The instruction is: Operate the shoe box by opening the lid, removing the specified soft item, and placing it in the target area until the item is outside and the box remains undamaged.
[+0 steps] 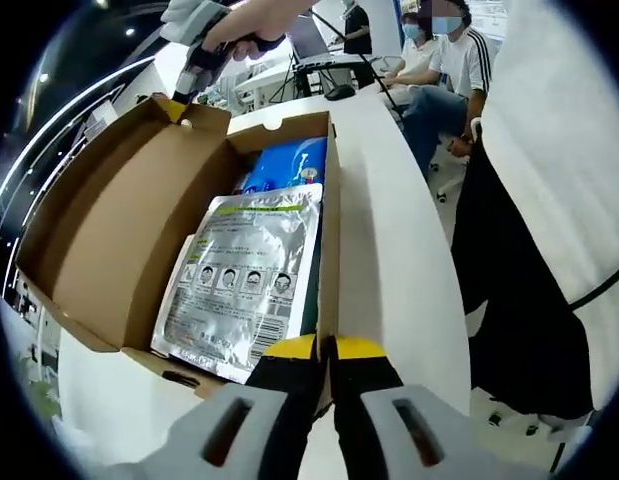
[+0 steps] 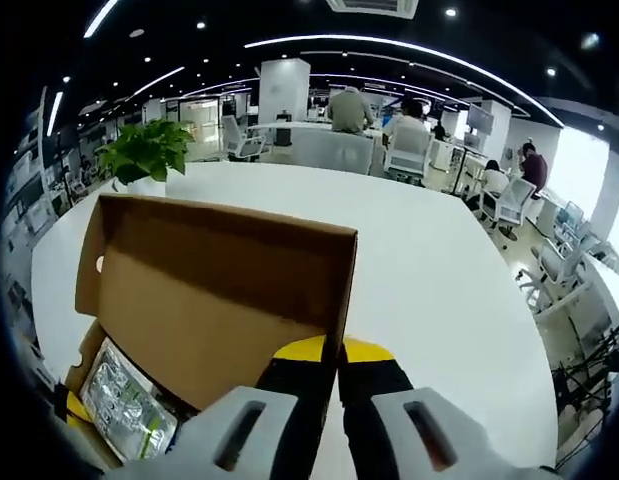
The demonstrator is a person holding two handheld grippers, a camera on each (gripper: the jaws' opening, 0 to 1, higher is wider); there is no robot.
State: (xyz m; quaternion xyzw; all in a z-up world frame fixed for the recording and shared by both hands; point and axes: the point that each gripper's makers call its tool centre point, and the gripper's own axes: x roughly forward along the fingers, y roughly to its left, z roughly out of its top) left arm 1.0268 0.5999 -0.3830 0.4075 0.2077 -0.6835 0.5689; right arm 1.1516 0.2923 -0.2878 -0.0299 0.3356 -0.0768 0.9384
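The shoe box point(image 1: 139, 220) lies open on the white bench point(image 1: 389, 240), its lid point(image 1: 99, 200) folded back to the left. Inside, a silver printed pouch point(image 1: 244, 280) lies flat over a blue packet point(image 1: 289, 165) whose lower part it hides; whatever lies beneath both cannot be made out. In the left gripper view, the left gripper point(image 1: 327, 352) has its yellow-tipped jaws pinched onto the box's right wall at the near corner. The right gripper point(image 1: 194, 75) comes in at the lid's far corner, though its jaw tips are hard to make out there. In the right gripper view, the right gripper point(image 2: 340, 352) has its jaws closed on the lid point(image 2: 219, 290) edge, the lid hiding most of the box. Bare bench runs right of the box to its rim. Beyond are a potted plant point(image 2: 144, 150), office chairs and seated people.
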